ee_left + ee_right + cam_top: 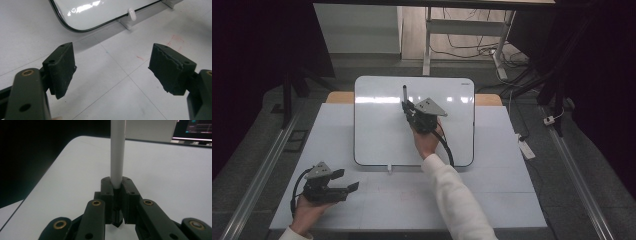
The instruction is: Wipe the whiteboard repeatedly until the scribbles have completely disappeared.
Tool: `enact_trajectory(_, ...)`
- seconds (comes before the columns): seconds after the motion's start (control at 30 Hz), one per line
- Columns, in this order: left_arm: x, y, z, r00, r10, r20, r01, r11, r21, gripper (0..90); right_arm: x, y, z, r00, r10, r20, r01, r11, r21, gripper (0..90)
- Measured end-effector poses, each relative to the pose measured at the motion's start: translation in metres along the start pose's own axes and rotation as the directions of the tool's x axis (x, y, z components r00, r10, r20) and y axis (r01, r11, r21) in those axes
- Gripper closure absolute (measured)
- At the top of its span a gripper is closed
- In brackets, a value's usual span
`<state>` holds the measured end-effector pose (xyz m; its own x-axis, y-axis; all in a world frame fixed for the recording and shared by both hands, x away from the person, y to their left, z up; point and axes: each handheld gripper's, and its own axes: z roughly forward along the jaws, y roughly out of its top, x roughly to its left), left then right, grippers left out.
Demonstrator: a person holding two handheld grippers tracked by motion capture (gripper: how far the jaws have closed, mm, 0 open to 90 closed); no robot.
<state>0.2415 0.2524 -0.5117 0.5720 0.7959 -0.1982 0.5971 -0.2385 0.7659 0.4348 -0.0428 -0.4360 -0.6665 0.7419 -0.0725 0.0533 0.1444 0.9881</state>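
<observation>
A white-barrelled marker (117,152) stands between the jaws of my right gripper (117,187), which is shut on it. In the high view the right gripper (408,106) hovers over the upper middle of the whiteboard (377,135), and the marker (404,93) sticks out beyond the jaws toward the board's far edge. Whether its tip touches the board I cannot tell. My left gripper (346,181) rests at the table's near left, open with nothing between its pads (62,67). The whiteboard's near corner (100,10) lies ahead of it.
The whiteboard lies on a white table mat (492,190), with a small white clip (389,169) (132,14) at its near edge. Faint red marks (175,41) are on the mat. Beyond the table are a desk frame (428,45), cables and a power strip (526,147).
</observation>
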Motion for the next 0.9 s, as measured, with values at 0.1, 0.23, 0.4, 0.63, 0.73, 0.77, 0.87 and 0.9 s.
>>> enact_trajectory(0.1,0.000,0.000,0.000,1.0000,0.000,-0.002,0.000,1.0000,0.001,21.9,0.008,-0.003,0.002,0.9988,-0.026,-0.041,0.027,0.999,0.022,81.1)
enact_trajectory(0.23,0.000,0.000,-0.001,1.0000,0.000,0.000,0.000,1.0000,-0.003,21.9,0.000,-0.001,-0.006,0.9991,0.021,-0.036,-0.021,1.000,0.019,81.1)
enact_trajectory(0.4,0.001,-0.001,0.000,1.0000,-0.004,-0.001,0.004,1.0000,0.002,21.9,-0.027,0.007,-0.038,0.9978,0.062,0.025,-0.061,0.998,-0.018,81.0)
enact_trajectory(0.63,-0.001,0.001,0.003,1.0000,0.002,-0.005,-0.002,0.9999,0.011,21.9,-0.044,0.009,-0.077,0.9963,0.062,0.059,-0.061,0.998,-0.011,80.9)
enact_trajectory(0.73,-0.001,0.001,0.005,1.0000,0.001,-0.006,-0.001,0.9999,0.015,21.9,-0.049,0.008,-0.090,0.9957,0.071,0.059,-0.070,0.998,-0.005,81.0)
enact_trajectory(0.77,-0.001,0.001,0.005,1.0000,0.002,-0.006,-0.002,0.9999,0.016,21.9,-0.050,0.007,-0.094,0.9957,0.071,0.059,-0.071,0.997,-0.001,81.0)
enact_trajectory(0.87,-0.002,0.001,0.005,1.0000,0.002,-0.009,-0.002,1.0000,0.008,21.9,-0.052,0.005,-0.104,0.9968,0.067,0.044,-0.068,0.998,0.016,81.0)
enact_trajectory(0.9,-0.002,0.002,0.004,0.9999,0.003,-0.013,-0.003,1.0000,-0.001,22.0,-0.052,0.004,-0.108,0.9971,0.066,0.037,-0.067,0.997,0.022,80.9)
